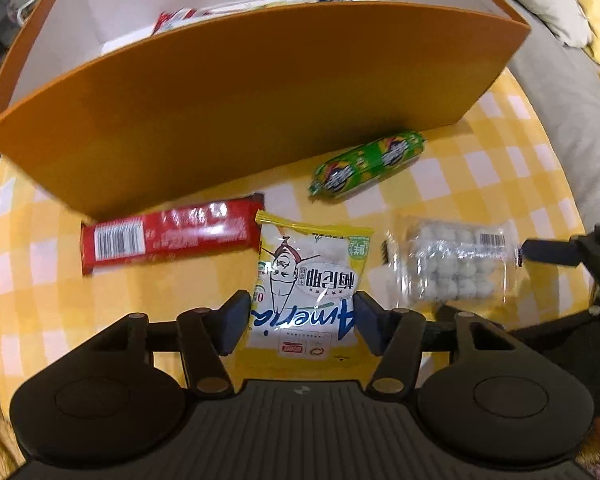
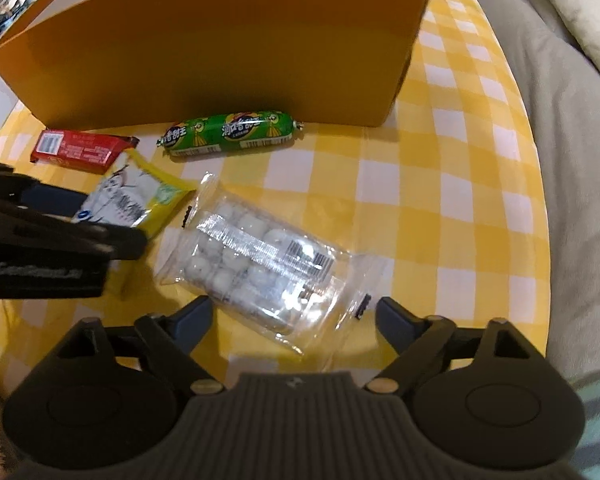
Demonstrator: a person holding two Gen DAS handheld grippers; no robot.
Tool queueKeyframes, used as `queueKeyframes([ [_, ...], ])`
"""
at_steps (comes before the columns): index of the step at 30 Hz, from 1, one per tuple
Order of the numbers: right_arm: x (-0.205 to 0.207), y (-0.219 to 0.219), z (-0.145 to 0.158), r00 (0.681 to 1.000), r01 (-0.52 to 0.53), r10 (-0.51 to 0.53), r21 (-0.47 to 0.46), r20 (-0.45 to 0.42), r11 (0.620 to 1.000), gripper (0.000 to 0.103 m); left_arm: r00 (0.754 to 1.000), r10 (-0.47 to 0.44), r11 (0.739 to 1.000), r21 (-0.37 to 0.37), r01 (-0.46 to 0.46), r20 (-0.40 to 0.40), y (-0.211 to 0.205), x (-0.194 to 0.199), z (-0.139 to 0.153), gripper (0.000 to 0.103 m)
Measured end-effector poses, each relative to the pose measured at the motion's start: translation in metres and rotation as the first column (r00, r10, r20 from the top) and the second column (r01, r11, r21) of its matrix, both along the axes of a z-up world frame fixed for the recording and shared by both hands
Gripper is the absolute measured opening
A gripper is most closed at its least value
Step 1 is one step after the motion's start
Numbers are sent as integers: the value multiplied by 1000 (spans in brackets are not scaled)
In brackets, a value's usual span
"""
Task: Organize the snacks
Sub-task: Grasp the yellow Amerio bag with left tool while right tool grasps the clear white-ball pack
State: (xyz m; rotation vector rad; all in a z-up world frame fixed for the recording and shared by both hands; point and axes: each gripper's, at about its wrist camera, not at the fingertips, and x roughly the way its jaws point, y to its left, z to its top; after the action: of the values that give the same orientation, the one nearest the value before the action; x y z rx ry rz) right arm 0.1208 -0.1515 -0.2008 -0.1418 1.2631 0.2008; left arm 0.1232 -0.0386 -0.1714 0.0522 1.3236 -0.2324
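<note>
2 grippers, both spread open before the tall orange cardboard box [image 1: 260,92]: left gripper [image 1: 302,322] straddles the yellow-white snack pouch [image 1: 306,280], long axis along fingers; right gripper [image 2: 294,322] straddles the clear pack of white balls [image 2: 260,264], lying diagonal.

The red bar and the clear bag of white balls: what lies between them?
The yellow-and-white packet lies between the red bar and the clear bag, shown in the left wrist view.

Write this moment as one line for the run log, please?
left claw: open, straddling yellow snack packet | right claw: open, around clear bag of white balls | both on table | orange box: some snacks inside
</note>
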Motion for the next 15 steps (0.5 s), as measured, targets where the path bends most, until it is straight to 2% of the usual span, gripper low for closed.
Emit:
queueKeyframes([
  [4, 0, 14, 3, 994, -93, 97, -69, 51, 993, 96, 999, 25, 1000, 11, -25, -26, 11, -5, 1, 67],
  [9, -3, 35, 4, 946, -288, 306, -150, 108, 946, 97, 999, 31, 1000, 4, -31, -30, 17, -12, 3, 67],
  [11, -2, 35, 4, 939, -313, 326, -118, 114, 942, 95, 999, 31, 1000, -3, -31, -34, 20, -12, 3, 67],
  [15, 7, 24, 3, 956, -277, 275, 0, 97, 961, 87, 1000, 21, 1000, -14, -22, -19, 20, -11, 2, 67],
])
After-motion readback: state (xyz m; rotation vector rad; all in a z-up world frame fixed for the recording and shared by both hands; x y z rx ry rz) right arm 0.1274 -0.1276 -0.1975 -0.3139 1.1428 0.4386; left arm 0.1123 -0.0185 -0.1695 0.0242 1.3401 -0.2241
